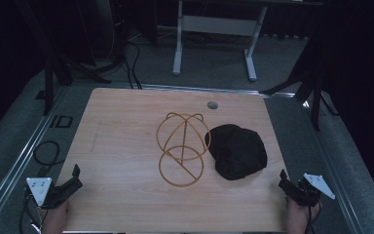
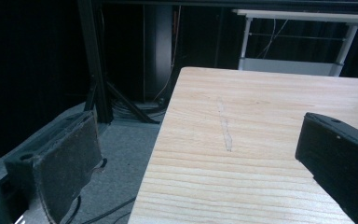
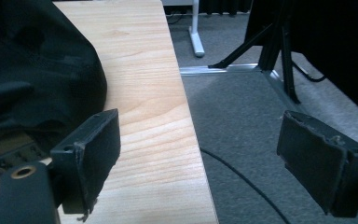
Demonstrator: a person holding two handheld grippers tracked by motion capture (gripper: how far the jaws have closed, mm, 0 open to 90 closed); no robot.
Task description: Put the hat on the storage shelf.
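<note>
Both grippers: I see the left gripper [image 1: 73,176] and right gripper [image 1: 285,179] gaping wide, empty, at the table's near corners.
Things: orange wire-frame stand [image 1: 182,148] mid-table, crumpled black cloth [image 1: 237,151] touching its right.
Progress: I judge nothing started.

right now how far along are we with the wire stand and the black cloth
Nothing looks done yet. The black cloth lies crumpled on the table, touching the right side of the wire stand, not draped over it. Nothing is in hand: the left gripper and right gripper sit open at the table's near corners, jaws empty. Any handling of cloth or stand seems still ahead.
</note>
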